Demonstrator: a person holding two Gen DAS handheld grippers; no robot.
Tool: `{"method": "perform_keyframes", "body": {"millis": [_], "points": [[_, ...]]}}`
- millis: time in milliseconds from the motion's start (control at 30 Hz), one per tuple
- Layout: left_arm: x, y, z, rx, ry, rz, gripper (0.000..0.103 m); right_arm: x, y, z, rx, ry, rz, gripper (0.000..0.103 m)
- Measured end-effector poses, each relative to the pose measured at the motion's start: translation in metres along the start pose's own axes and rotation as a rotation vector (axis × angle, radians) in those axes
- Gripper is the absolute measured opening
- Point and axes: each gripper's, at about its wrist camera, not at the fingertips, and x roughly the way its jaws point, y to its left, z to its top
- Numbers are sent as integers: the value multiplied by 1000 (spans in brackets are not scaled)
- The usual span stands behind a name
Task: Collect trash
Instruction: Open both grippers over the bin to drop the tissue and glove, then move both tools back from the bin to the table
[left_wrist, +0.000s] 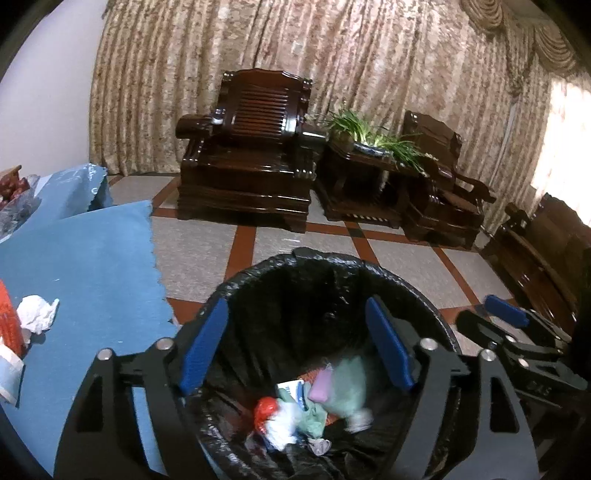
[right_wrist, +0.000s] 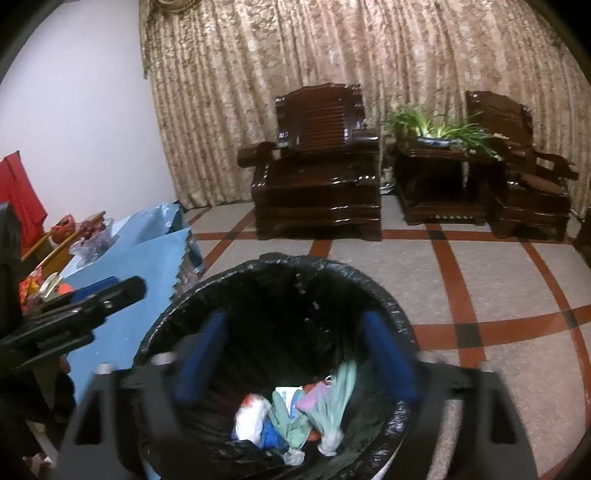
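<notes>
Both grippers, left gripper (left_wrist: 295, 343) and right gripper (right_wrist: 295, 354), are hovering over the black-lined trash bin (left_wrist: 436, 314), jaws spread wide, gripping nothing. Mixed trash (left_wrist: 314, 410) is lying inside; crumpled tissue (left_wrist: 37, 314) is sitting on the blue tablecloth (left_wrist: 92, 266).

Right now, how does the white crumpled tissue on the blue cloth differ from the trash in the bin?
1. The crumpled tissue lies alone on the blue tablecloth; the trash pile sits at the bottom of the black-lined bin.
2. The crumpled tissue is plain white; the trash pile mixes red, green, purple, blue and white.
3. The crumpled tissue is uncollected; the trash pile is already binned.
Both look like light, crumpled waste.
</notes>
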Motion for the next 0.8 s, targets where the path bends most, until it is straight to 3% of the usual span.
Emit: {"method": "perform_keyframes", "body": {"millis": [33,100,467,800], "points": [[-3,3,0,-6,-7,13,85,-2,1,1,-1,-14,-11,98],[-10,12,0,-27,-18,39,90,-5,3,2,0,-23,-6,98],[-55,59,-5,-74,-33,159,93,-4,31,4,-12,-4,54,98],[-105,114,-19,-120,-66,280,93,4,98,5,-90,8,165,98]]}}
